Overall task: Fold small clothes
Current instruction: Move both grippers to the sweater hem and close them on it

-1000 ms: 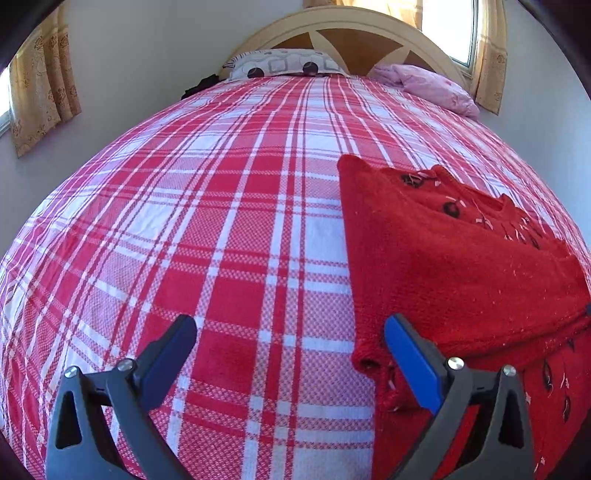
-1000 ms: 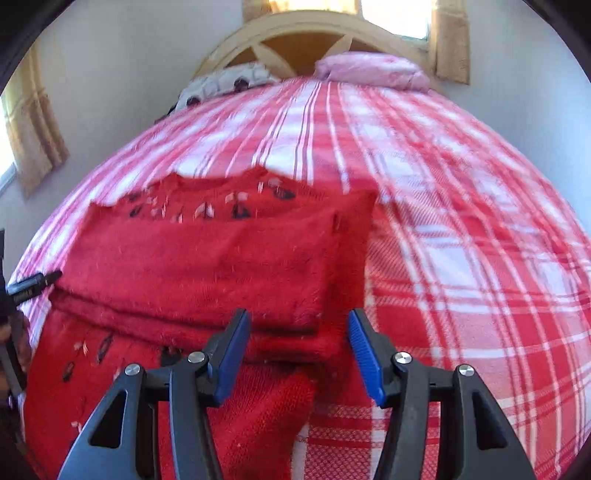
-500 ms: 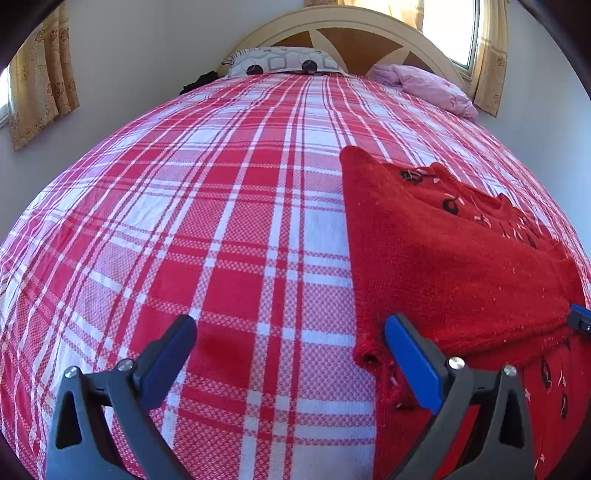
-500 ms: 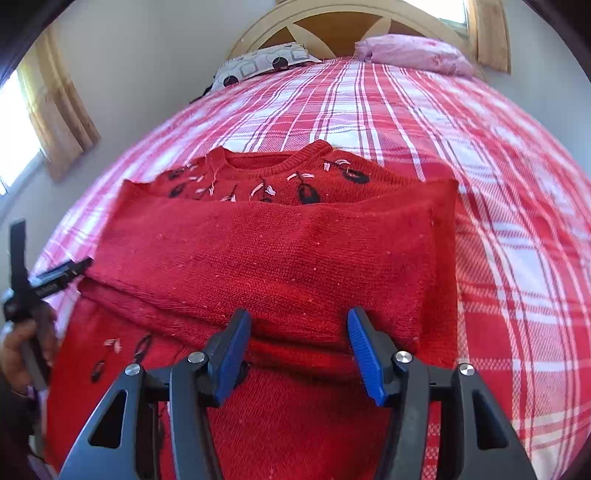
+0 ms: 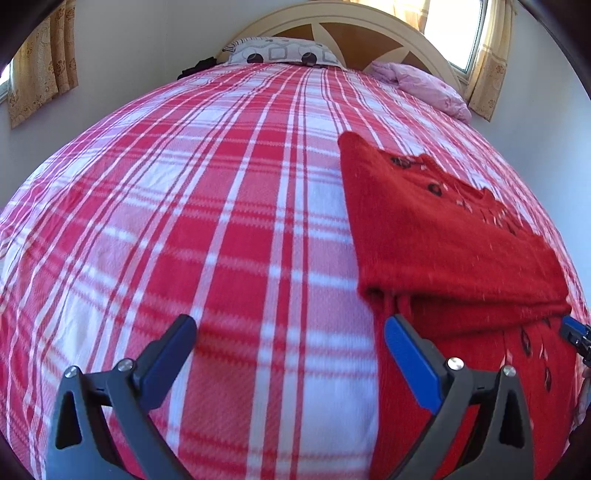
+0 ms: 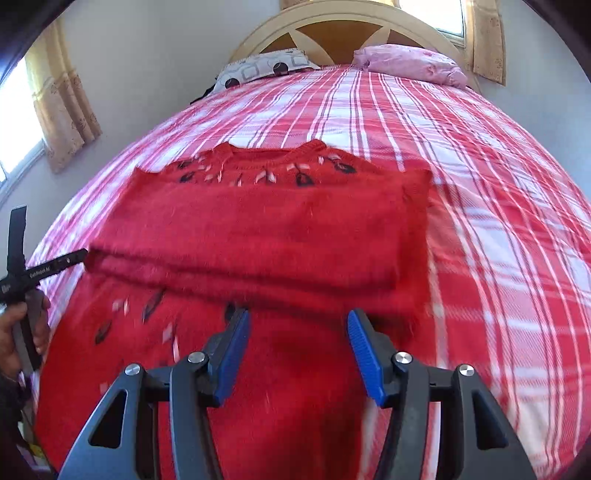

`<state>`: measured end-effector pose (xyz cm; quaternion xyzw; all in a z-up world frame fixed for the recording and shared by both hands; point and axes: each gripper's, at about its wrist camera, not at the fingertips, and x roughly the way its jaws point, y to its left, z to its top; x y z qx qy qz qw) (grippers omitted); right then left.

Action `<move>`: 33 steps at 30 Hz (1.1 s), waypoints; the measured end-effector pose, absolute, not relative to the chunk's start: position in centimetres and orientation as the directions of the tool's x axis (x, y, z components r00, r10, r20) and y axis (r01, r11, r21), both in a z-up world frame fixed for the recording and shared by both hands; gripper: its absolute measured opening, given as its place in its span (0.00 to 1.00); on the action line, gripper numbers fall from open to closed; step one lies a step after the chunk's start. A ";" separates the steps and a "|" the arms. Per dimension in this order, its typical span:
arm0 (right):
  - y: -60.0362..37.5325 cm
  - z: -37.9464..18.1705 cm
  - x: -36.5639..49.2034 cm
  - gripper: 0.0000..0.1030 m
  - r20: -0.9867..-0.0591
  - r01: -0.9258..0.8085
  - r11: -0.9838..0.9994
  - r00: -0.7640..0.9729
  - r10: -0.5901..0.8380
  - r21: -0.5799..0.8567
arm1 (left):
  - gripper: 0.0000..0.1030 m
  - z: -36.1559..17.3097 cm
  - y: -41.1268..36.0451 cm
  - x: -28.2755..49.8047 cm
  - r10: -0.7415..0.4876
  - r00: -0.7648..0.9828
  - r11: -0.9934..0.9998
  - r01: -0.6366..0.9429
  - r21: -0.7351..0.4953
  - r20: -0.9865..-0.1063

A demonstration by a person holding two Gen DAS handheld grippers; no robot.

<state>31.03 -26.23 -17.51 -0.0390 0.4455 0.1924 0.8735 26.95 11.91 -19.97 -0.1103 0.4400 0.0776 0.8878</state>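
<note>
A red knit sweater with small dark and pale motifs lies on the plaid bed, its sleeves folded across the chest. It also shows in the left wrist view at the right. My right gripper is open and empty, just above the sweater's lower body. My left gripper is open and empty over bare bedcover, its right finger at the sweater's left edge. The left gripper also shows at the left edge of the right wrist view, its tip at the folded sleeve's end.
The bed has a red and white plaid cover. A patterned pillow and a pink pillow lie by the wooden headboard. Curtained windows are on both sides.
The right gripper has moved left, from the sweater's right edge to over its lower middle. The left gripper has backed off slightly; the sweater has not moved.
</note>
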 end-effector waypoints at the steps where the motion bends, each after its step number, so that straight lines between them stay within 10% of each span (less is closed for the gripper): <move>1: -26.7 -17.6 30.4 0.55 -0.797 -0.365 0.925 0.526 0.296 0.103 | 1.00 -20.0 11.7 26.1 0.041 0.598 0.967 -0.226 -0.120 -0.801; 24: -34.0 -17.2 13.7 0.55 -0.783 -0.235 0.953 0.549 0.293 0.192 | 1.00 -19.0 6.3 7.3 -0.026 0.620 0.997 -0.043 -0.067 -0.784; 33: -35.8 -18.3 8.2 0.54 -0.784 -0.205 0.944 0.527 0.329 0.259 | 0.79 -19.7 5.4 4.0 -0.044 0.601 0.995 -0.046 -0.089 -0.798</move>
